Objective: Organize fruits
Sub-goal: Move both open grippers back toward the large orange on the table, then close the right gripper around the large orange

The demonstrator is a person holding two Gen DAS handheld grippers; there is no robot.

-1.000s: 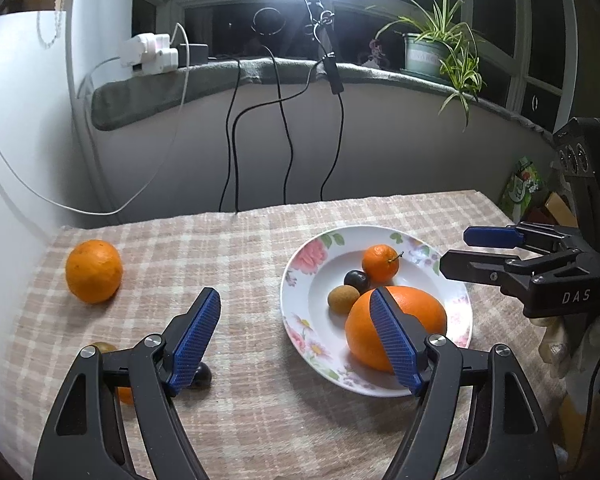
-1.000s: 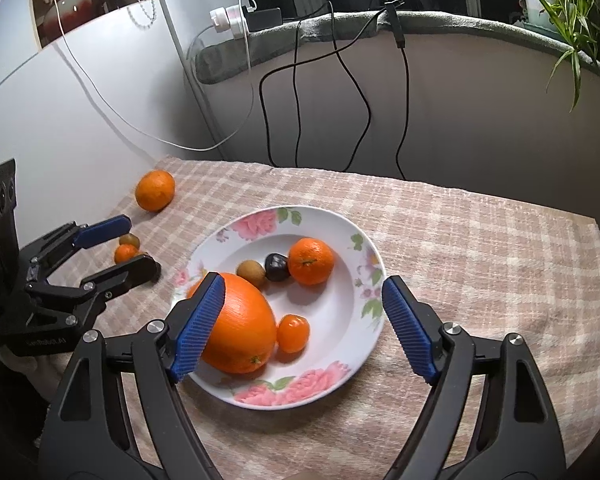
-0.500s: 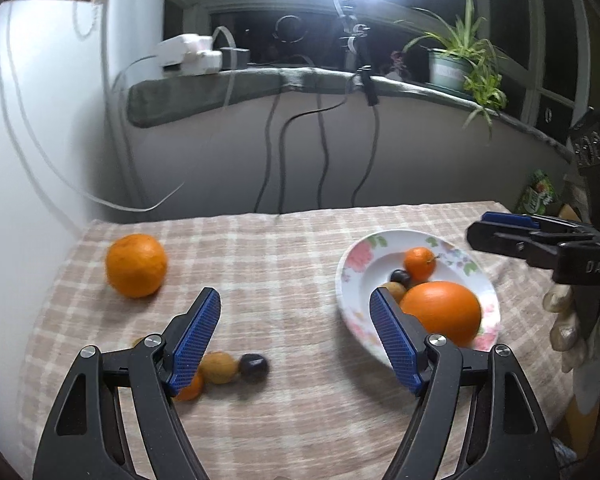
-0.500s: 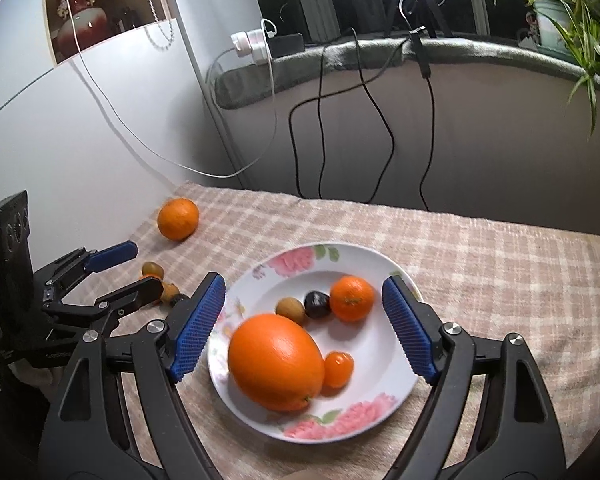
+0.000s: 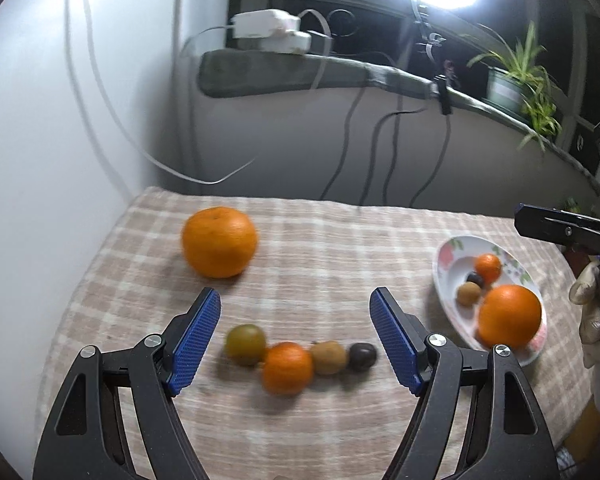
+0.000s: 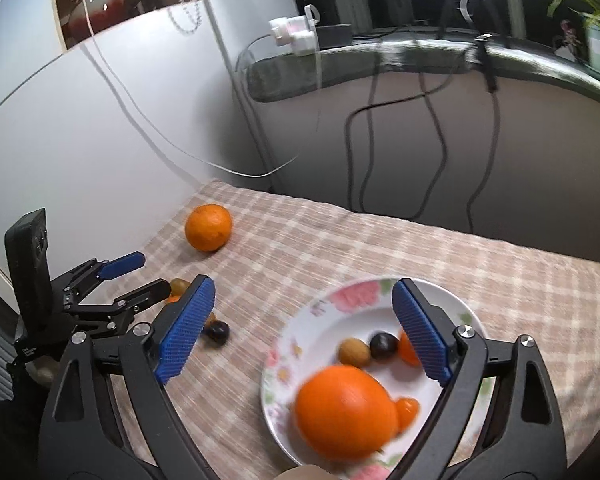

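Both grippers have swung left, away from the plate (image 6: 288,344); no writing is legible. Left gripper (image 5: 296,330) gapes, empty, over four small fruits (image 5: 288,366); right gripper (image 6: 302,326) is opening, empty.

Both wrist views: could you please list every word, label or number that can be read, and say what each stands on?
No text can be read in either view.
Left tool: a small pale marking on its body, too blurred to read.
Plate: flower pattern only, no lettering.

Matt woven checked cloth (image 5: 320,240), glossy glazed floral plate (image 6: 340,304), ribbed blue tong pads (image 5: 194,338) w/ black plastic.
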